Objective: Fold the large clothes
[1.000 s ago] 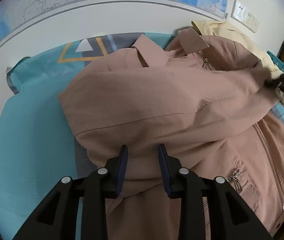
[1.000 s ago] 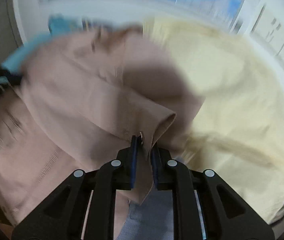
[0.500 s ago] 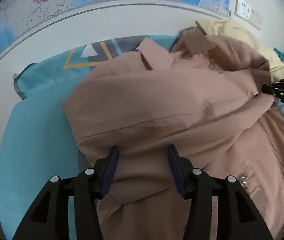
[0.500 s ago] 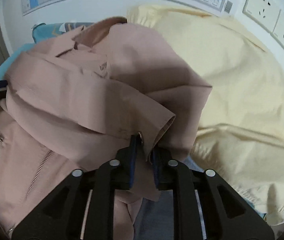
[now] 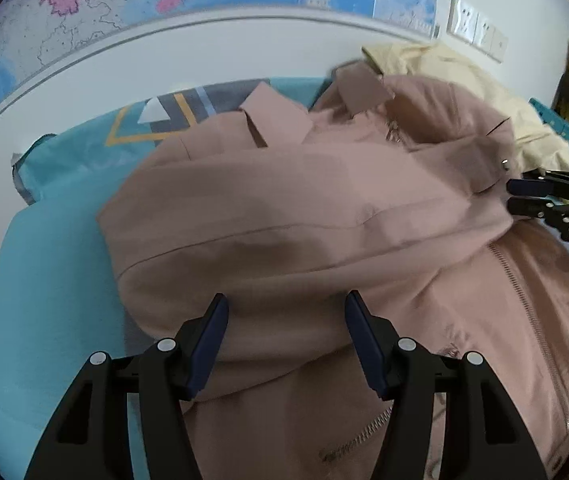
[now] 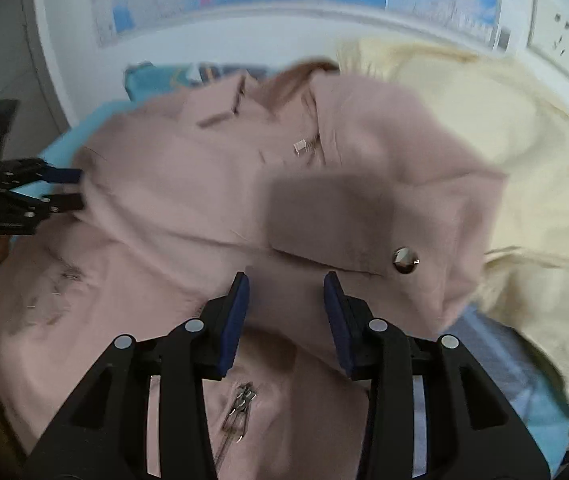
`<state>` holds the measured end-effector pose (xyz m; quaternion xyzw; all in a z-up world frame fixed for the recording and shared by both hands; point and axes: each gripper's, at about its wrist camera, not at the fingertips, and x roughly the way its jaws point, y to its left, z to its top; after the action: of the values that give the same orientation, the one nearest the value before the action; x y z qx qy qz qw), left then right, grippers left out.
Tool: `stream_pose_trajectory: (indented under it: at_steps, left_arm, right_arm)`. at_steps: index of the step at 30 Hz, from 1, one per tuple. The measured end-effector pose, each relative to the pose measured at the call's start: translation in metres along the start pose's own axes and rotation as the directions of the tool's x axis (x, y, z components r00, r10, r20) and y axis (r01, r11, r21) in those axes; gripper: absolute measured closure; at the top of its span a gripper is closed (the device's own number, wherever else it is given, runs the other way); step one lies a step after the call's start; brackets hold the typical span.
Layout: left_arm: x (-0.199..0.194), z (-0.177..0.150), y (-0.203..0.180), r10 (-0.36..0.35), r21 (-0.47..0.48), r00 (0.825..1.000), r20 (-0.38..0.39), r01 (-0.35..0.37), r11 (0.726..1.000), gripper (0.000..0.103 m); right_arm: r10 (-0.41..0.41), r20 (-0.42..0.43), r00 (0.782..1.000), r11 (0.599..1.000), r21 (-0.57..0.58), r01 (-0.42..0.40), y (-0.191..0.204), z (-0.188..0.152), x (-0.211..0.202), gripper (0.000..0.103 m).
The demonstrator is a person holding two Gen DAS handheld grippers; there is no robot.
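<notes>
Left wrist view: dusty-pink zip-front cotton jacket (image 5: 324,216) lies spread on the turquoise bed cover with grey and orange pattern (image 5: 44,280), collar toward the far edge by the wall, hem toward the near edge. 1 sleeve is laid flat across the chest. Left hand-held gripper (image 5: 286,344) sits over the sleeve fold at the jacket's left shoulder; jaws are opening, fabric bulges between them but the pads look clear of it, so nothing gripped. Right hand-held gripper (image 5: 518,197) shows at the right edge, tips just beside the snap cuff (image 5: 488,176).

Right wrist view: blurred. Right hand-held gripper (image 6: 286,308) is over the sleeve end; jaws are opening, pink cloth lies under the gap, pads not pressing it. Cuff with metal snap button (image 6: 404,260) lies just right of the jaws. Pale yellow garment (image 6: 504,160) is bunched along the far-right edge of the bed, touching and partly under the jacket. Left hand-held gripper (image 6: 72,190) shows at the left edge.

Handling, my read: soft, limp woven fabric, medium weight for clothing, not fragile, not slippery. It sags and drags, so 1-point lifts will pull the fold apart. Zips, snap and seams are the only stiff parts. Best holds: 2 points together, on doubled edges such as hem corners, shoulder seams or the cuff band, pinching through both layers. Keep off the yellow garment so it doesn't get dragged in.
</notes>
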<state>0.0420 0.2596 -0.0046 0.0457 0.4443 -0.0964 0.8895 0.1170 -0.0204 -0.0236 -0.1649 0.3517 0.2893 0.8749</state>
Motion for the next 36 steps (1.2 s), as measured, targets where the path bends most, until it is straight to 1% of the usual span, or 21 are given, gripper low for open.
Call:
stream_pose_trajectory:
  at_steps: [1,2,4,6,8,10,12,14,16,18,19,21,24,25,26,27,29,31,32,34,36]
  left_arm:
    - [0.002,0.000,-0.002,0.017,0.006,1.000,-0.002,-0.017,1.000,0.045]
    - [0.004,0.000,-0.006,0.029,0.009,1.000,-0.007,-0.029,1.000,0.045]
    - [0.006,0.001,-0.008,0.052,0.015,0.999,-0.012,-0.052,0.999,0.045]
    - [0.005,0.001,-0.010,0.071,0.021,0.997,-0.009,-0.071,0.997,0.045]
    - [0.002,0.000,-0.009,0.076,0.017,0.997,-0.005,-0.076,0.997,0.045]
    - [-0.001,-0.001,-0.009,0.093,0.015,0.996,0.000,-0.093,0.996,0.044]
    - [-0.004,-0.002,-0.009,0.110,0.014,0.994,0.004,-0.110,0.994,0.042]
    - [-0.006,-0.004,-0.011,0.113,0.015,0.994,0.005,-0.113,0.993,0.042]
    - [-0.007,-0.006,-0.010,0.124,0.010,0.992,0.003,-0.124,0.992,0.041]
    - [-0.010,-0.008,-0.010,0.133,0.006,0.991,0.003,-0.133,0.991,0.040]
    - [-0.012,-0.010,-0.008,0.135,-0.002,0.991,0.006,-0.135,0.991,0.040]
    - [-0.022,-0.016,-0.004,0.127,-0.026,0.992,0.013,-0.126,0.992,0.037]
    - [-0.041,-0.032,0.005,0.107,-0.063,0.994,0.024,-0.105,0.992,0.032]
    - [-0.048,-0.039,0.008,0.094,-0.071,0.995,0.028,-0.092,0.993,0.031]
    - [-0.057,-0.049,0.013,0.077,-0.086,0.997,0.027,-0.074,0.994,0.028]
    - [-0.061,-0.056,0.017,0.065,-0.098,0.998,0.020,-0.063,0.993,0.028]
    - [-0.070,-0.071,0.025,0.034,-0.130,0.999,0.005,-0.033,0.991,0.027]
    - [-0.077,-0.090,0.031,0.009,-0.169,1.000,-0.016,-0.012,0.986,0.027]
    - [-0.080,-0.098,0.033,-0.008,-0.182,1.000,-0.021,0.004,0.983,0.027]
    - [-0.085,-0.114,0.036,-0.021,-0.214,0.999,-0.037,0.013,0.977,0.027]
    - [-0.089,-0.130,0.036,-0.064,-0.240,0.997,-0.053,0.050,0.970,0.027]
  right_arm:
    - [-0.038,-0.018,0.999,0.999,-0.013,0.038,-0.001,0.000,0.012,0.065]
    - [-0.042,-0.026,0.999,0.999,-0.001,0.042,-0.004,0.000,0.017,0.066]
    - [-0.022,-0.019,1.000,0.998,0.053,0.023,-0.013,-0.001,0.019,0.066]
    - [-0.013,-0.002,1.000,0.998,0.068,0.013,-0.016,0.000,0.014,0.063]
    - [-0.012,0.021,1.000,0.998,0.061,0.011,-0.014,0.003,0.004,0.061]
    - [0.016,0.046,0.999,0.998,0.058,-0.019,-0.011,0.000,-0.007,0.061]
    - [0.020,0.053,0.998,0.999,0.037,-0.022,-0.006,-0.003,-0.013,0.058]
    - [0.024,0.042,0.999,0.999,0.021,-0.025,-0.004,-0.007,-0.012,0.058]
    - [0.008,0.008,1.000,1.000,0.018,-0.008,-0.004,-0.007,0.001,0.058]
    - [0.001,-0.016,1.000,0.999,0.047,0.000,-0.009,-0.008,0.011,0.058]
    - [0.015,-0.015,1.000,0.998,0.062,-0.014,-0.012,-0.006,0.016,0.058]
    - [0.022,-0.002,1.000,0.997,0.080,-0.022,-0.014,-0.006,0.010,0.058]
    - [0.094,0.042,0.995,0.988,0.116,-0.098,-0.021,-0.011,-0.016,0.048]
    - [0.104,0.055,0.993,0.986,0.128,-0.111,-0.024,-0.017,-0.029,0.041]
    - [0.120,0.063,0.991,0.982,0.139,-0.127,-0.027,-0.022,-0.038,0.039]
    - [0.129,0.069,0.989,0.978,0.154,-0.139,-0.031,-0.028,-0.046,0.039]
    - [0.158,0.065,0.985,0.962,0.217,-0.168,-0.041,-0.049,-0.064,0.035]
    - [0.183,0.068,0.981,0.940,0.279,-0.195,-0.051,-0.069,-0.075,0.034]
    - [0.192,0.065,0.979,0.933,0.298,-0.203,-0.054,-0.077,-0.080,0.031]
    - [0.206,0.054,0.977,0.913,0.350,-0.212,-0.059,-0.099,-0.086,0.030]
    - [0.241,0.055,0.969,0.888,0.391,-0.243,-0.062,-0.120,-0.092,0.029]
